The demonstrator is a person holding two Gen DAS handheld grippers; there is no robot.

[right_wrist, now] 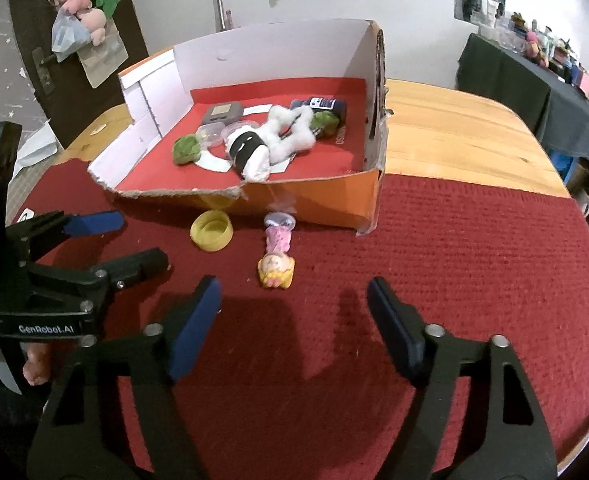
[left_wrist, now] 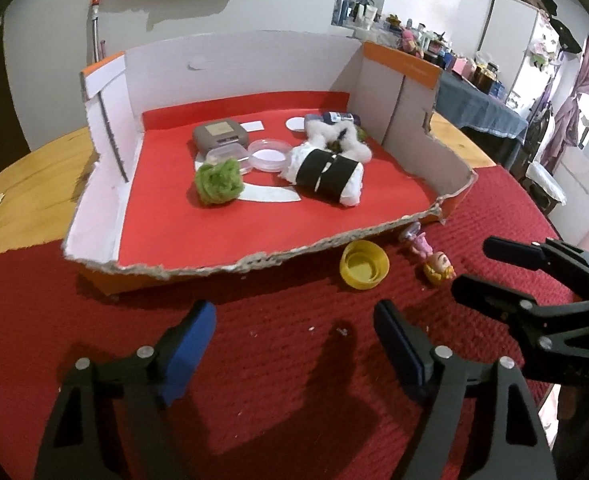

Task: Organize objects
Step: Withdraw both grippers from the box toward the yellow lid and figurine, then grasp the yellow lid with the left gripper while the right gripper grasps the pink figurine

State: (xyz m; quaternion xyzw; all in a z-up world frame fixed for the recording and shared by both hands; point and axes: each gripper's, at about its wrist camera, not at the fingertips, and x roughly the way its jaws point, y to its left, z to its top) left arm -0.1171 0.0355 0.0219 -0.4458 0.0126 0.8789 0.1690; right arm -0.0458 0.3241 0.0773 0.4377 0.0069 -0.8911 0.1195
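Observation:
A torn cardboard box (left_wrist: 106,184) (right_wrist: 334,196) with a red floor holds a green pom-pom (left_wrist: 219,180) (right_wrist: 186,148), a white roll with a black band (left_wrist: 328,174) (right_wrist: 248,150), a grey case (left_wrist: 220,134), clear lids and a dark bottle (right_wrist: 322,106). On the red mat in front of the box lie a yellow cap (left_wrist: 364,264) (right_wrist: 211,233) and a small pink doll (left_wrist: 430,254) (right_wrist: 277,254). My left gripper (left_wrist: 294,344) (right_wrist: 134,240) is open and empty, just short of the cap. My right gripper (right_wrist: 294,320) (left_wrist: 476,264) is open and empty, just short of the doll.
The red mat (right_wrist: 454,280) covers the near part of a wooden table (right_wrist: 454,128). A dark-clothed side table (left_wrist: 478,108) with several small items stands at the far right. A door with hanging plush toys (right_wrist: 82,12) is at the far left.

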